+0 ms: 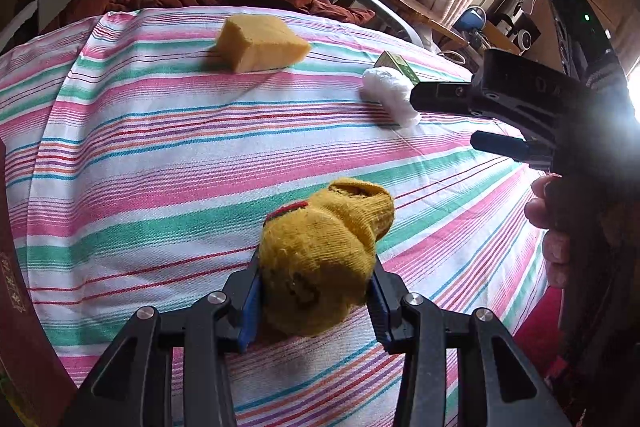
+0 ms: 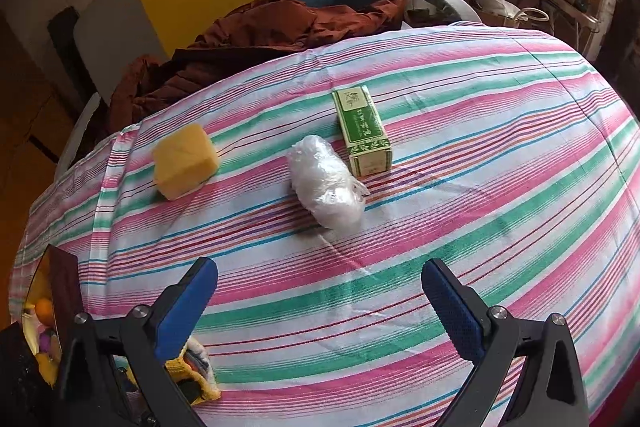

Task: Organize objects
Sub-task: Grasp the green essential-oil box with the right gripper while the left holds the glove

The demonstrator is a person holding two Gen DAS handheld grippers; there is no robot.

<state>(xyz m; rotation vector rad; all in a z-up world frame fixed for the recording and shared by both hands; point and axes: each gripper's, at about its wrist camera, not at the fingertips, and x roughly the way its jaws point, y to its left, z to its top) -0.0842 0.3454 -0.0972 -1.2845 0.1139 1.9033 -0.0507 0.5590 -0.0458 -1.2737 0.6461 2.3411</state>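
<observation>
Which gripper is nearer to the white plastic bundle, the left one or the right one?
Right. The right gripper is open and points at the white plastic bundle, just short of it. The left gripper is farther back, shut on the yellow sock.

sponge [image 2: 186, 163] on the bed [image 2: 480, 227] near its far left edge | plastic bundle [image 2: 326, 183] right of it, mid-bed | carton [image 2: 362, 131] just behind-right of the bundle | rolled sock [image 1: 324, 259] near the front edge | jacket [image 2: 260, 43] beyond the far edge
</observation>
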